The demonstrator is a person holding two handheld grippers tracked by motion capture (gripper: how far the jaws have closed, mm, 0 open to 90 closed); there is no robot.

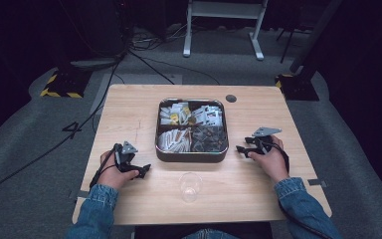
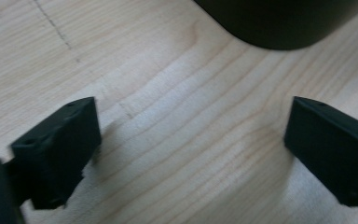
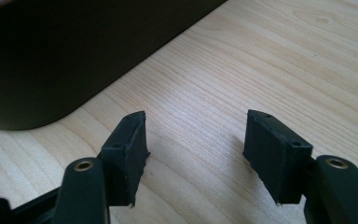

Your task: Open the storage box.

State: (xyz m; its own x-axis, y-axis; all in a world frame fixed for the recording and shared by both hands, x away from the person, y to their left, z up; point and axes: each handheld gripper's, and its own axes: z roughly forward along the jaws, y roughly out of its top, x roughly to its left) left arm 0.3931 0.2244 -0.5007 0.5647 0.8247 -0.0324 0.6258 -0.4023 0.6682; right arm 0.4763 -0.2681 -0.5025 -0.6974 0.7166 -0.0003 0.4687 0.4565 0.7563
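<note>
The dark tray (image 1: 191, 154) of sorted packets sits mid-table. The left gripper (image 1: 144, 170) rests just left of its near corner, jaws apart, holding nothing. The right gripper (image 1: 239, 148) rests just right of it, jaws likewise spread and unloaded. A clear cup (image 1: 190, 186) stands in front of the tray.

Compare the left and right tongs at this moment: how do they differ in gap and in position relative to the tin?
The left tongs stand wider apart than the right tongs. The left tongs rest beside the tin's near left corner; the right tongs sit off its right side, farther up the table. Both are open, hold nothing and rest low over bare wood.
</note>
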